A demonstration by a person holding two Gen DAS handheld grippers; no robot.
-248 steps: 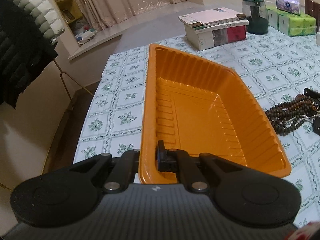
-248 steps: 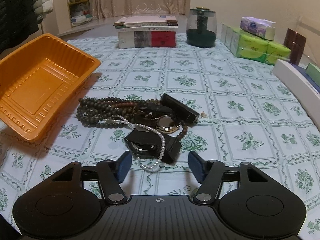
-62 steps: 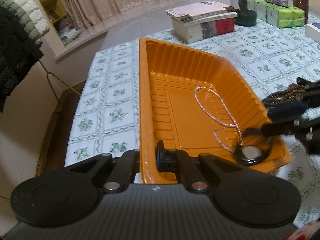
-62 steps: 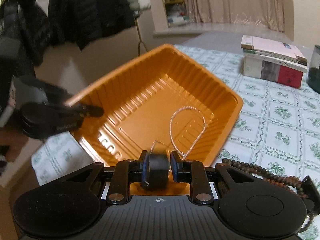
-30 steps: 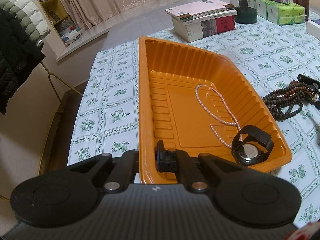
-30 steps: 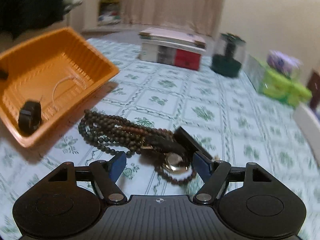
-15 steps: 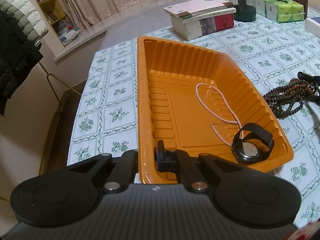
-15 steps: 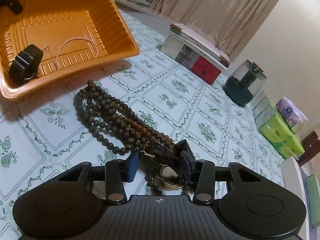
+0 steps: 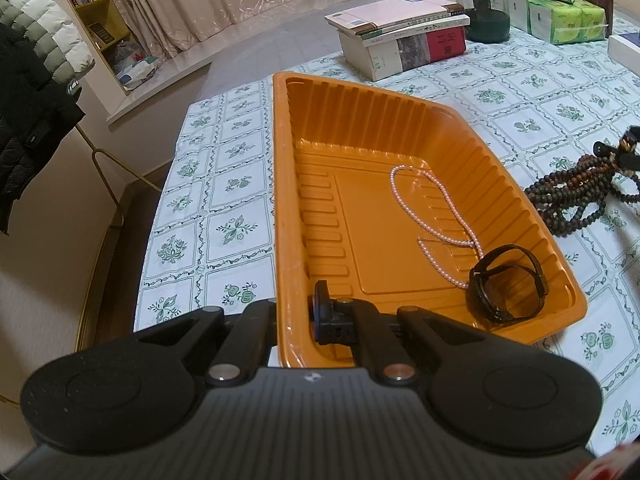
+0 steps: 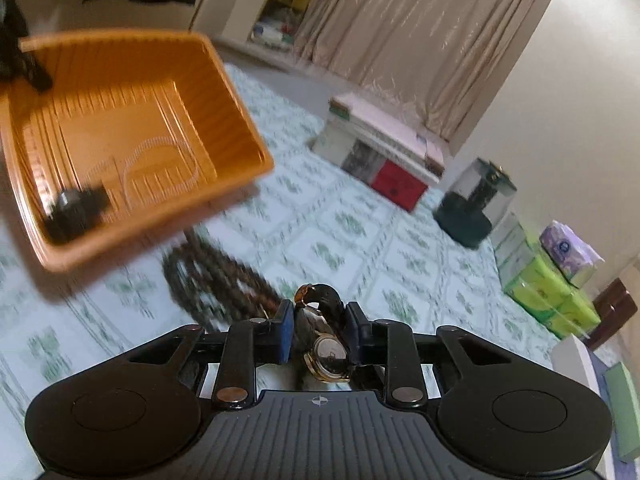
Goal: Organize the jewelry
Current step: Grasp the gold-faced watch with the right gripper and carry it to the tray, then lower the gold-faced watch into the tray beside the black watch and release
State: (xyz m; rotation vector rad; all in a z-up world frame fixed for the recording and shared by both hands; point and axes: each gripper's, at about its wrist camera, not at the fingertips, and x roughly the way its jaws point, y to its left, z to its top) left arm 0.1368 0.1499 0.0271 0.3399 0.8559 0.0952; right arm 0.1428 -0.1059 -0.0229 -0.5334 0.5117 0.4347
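Note:
My left gripper is shut on the near rim of the orange tray, which holds a pearl necklace and a black watch. My right gripper is shut on a gold-cased watch with a dark strap, lifted above the table. Dark wooden bead strands lie under and left of it; they also show in the left wrist view. The tray sits to the upper left in the blurred right wrist view.
A stack of books, a dark green jar and green tissue packs stand at the back of the tablecloth. A white box lies at the right. The table's left edge drops to the floor by a coat rack.
My right gripper has closed on the gold watch and lifted it off the bead pile, swinging toward the tray. My left gripper has kept hold of the tray rim.

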